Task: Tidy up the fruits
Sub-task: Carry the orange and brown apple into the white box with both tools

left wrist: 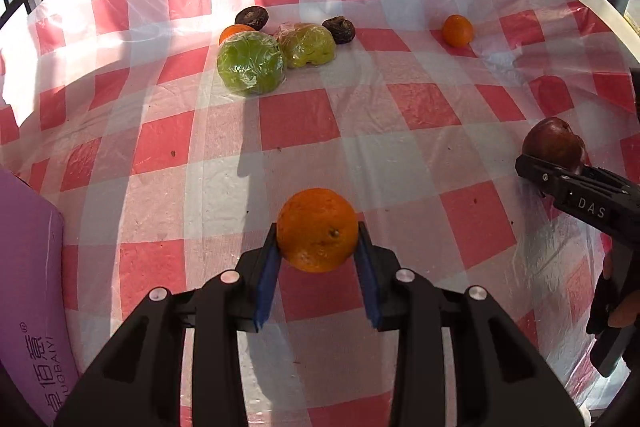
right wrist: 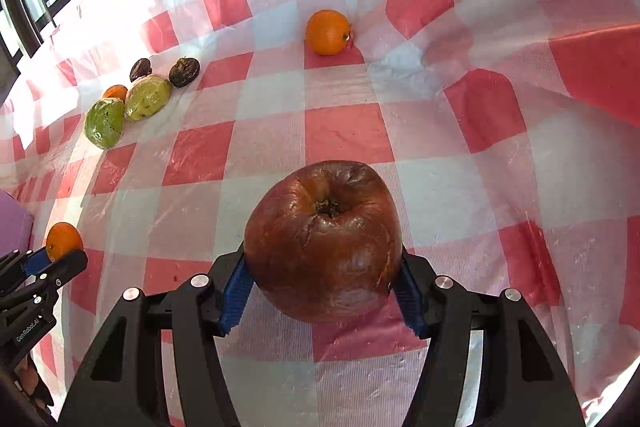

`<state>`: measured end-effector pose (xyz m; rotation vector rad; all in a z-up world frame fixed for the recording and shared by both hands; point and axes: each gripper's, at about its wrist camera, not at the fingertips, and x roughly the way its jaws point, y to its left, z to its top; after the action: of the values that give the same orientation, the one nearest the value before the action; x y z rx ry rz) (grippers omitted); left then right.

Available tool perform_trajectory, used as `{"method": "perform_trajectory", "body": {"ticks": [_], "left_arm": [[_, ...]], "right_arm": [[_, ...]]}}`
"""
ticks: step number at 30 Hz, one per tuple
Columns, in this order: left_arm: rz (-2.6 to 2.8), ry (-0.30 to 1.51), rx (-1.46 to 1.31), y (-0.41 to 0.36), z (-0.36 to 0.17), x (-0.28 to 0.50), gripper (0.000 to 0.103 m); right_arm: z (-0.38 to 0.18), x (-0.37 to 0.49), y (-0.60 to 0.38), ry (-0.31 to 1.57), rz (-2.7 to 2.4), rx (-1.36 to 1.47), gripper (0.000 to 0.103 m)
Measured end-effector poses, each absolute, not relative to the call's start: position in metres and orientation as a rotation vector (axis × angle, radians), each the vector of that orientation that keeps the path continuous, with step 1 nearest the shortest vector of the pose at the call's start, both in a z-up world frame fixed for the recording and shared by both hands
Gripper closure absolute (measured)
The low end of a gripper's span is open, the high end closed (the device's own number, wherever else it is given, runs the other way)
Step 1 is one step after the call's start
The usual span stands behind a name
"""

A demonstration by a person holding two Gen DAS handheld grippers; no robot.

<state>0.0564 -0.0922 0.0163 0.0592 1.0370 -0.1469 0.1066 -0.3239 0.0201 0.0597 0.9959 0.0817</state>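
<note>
Both hands are loaded: left gripper (left wrist: 318,241) clamps an orange (left wrist: 317,229), right gripper (right wrist: 324,287) a brown apple (right wrist: 324,241); another orange (right wrist: 328,32) and others wait, unsorted, on the worktop (right wrist: 348,135).

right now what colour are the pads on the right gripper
Blue, ribbed pads, pressed against the brown apple; clearest in the right wrist view.

White letters "DAS" stand on the black plastic right gripper (left wrist: 560,163) at three o'clock in the left wrist view. "GenRobot.AI" runs along the black left gripper (right wrist: 60,253) at eight o'clock in the right wrist view. The purple cardboard box (left wrist: 28,287) at eight o'clock carries "UGBAIYI", a ® mark and Chinese characters.
</note>
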Motion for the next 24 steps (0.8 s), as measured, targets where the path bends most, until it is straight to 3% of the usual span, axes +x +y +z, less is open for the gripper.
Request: {"method": "perform_trajectory", "body": {"ticks": [8,24], "left_arm": [[-0.196,1.069,0.059,-0.081,0.019,-0.003,0.067],[-0.245,0.95,0.05,-0.028,0.093,0.004,0.067]], "right_arm": [[0.014,0.043,-0.301,1.057,0.134,0.036,0.043],[0.063,0.015,-0.211,0.985,0.19,-0.024,0.043]]}}
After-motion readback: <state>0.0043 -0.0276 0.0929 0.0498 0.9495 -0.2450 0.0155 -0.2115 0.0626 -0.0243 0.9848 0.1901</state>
